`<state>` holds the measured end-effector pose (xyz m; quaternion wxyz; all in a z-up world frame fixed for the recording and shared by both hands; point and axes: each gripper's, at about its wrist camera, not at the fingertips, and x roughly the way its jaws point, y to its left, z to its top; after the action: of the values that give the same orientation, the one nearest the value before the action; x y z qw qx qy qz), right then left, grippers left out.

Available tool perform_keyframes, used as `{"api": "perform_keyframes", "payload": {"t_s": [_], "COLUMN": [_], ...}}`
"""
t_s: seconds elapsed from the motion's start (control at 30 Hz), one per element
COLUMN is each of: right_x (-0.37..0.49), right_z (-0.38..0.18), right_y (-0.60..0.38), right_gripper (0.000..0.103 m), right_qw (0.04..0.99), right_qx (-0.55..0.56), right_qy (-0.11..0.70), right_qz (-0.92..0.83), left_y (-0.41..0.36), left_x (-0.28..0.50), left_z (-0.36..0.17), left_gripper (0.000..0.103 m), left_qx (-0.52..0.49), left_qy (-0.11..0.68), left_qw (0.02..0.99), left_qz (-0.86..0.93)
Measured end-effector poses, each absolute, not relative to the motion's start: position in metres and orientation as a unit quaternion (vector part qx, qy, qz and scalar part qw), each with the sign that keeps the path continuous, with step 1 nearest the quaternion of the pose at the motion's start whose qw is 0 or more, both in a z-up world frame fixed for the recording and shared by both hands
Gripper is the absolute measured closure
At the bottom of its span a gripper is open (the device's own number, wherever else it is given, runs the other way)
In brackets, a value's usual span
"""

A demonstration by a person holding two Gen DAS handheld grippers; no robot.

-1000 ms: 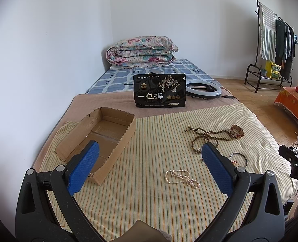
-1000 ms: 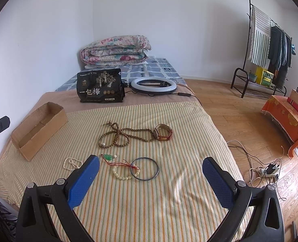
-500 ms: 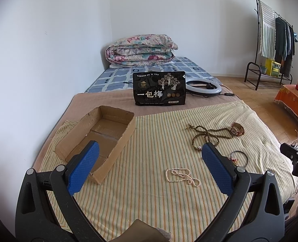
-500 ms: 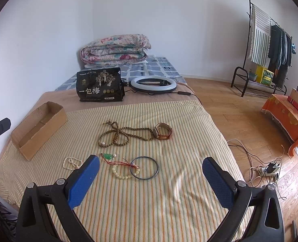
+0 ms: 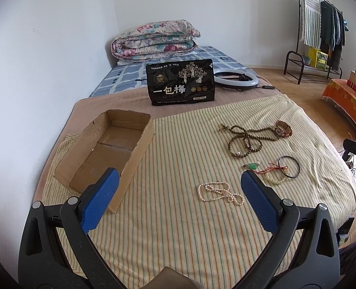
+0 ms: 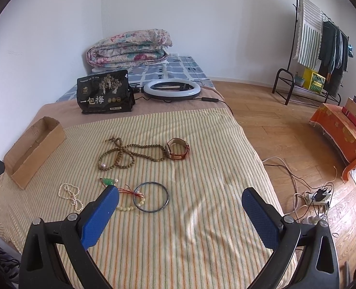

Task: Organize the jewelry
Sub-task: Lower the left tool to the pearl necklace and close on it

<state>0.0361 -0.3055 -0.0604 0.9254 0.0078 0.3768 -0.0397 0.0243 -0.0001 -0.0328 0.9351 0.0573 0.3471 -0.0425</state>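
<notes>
Hovering with jaws apart, both grippers (image 5: 178, 190) (image 6: 180, 207) face jewelry near the striped cloth's (image 6: 202, 252) edge.

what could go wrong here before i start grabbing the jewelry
1. The brown bead strand runs right up to the watch; lifting either may drag the other.
2. The red cord crosses the dark bangle and the pale bead bracelet, so one grab could pull all three.
3. The pearl necklace lies loosely looped; pinching one strand may leave the rest trailing short of the cardboard box.

Striped yellow blanket (image 6: 202, 130) (floral quilt (image 6: 129, 48) behind)
</notes>
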Motion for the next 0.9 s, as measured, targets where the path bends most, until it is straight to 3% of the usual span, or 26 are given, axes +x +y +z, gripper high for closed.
{"api": "perform_keyframes", "payload": {"t_s": [0.27,0.4,0.73,0.9], "right_x": [0.057,0.065,0.083,0.094], "right_z": [-0.078,-0.094,-0.152,-0.177], "right_y": [-0.317,-0.313,-0.286,-0.288], "right_gripper": [0.0,0.0,0.0,0.0], "right_qw": [0.921,0.917,0.886,0.871], "right_qx": [-0.022,-0.037,-0.08,-0.076], "right_qy": [0.388,0.396,0.451,0.478], "right_qz": [-0.029,-0.009,0.075,0.086], "left_y": [0.0,-0.01,-0.031,-0.033], "left_x": [0.04,0.049,0.071,0.085], "left_z": [-0.049,-0.068,-0.112,-0.13], "left_gripper": [0.001,0.014,0.023,0.033], "left_qx": [0.066,0.073,0.059,0.037], "left_qy": [0.374,0.406,0.477,0.505], "left_qw": [0.923,0.907,0.867,0.852], "left_qz": [-0.066,-0.087,-0.133,-0.132]}}
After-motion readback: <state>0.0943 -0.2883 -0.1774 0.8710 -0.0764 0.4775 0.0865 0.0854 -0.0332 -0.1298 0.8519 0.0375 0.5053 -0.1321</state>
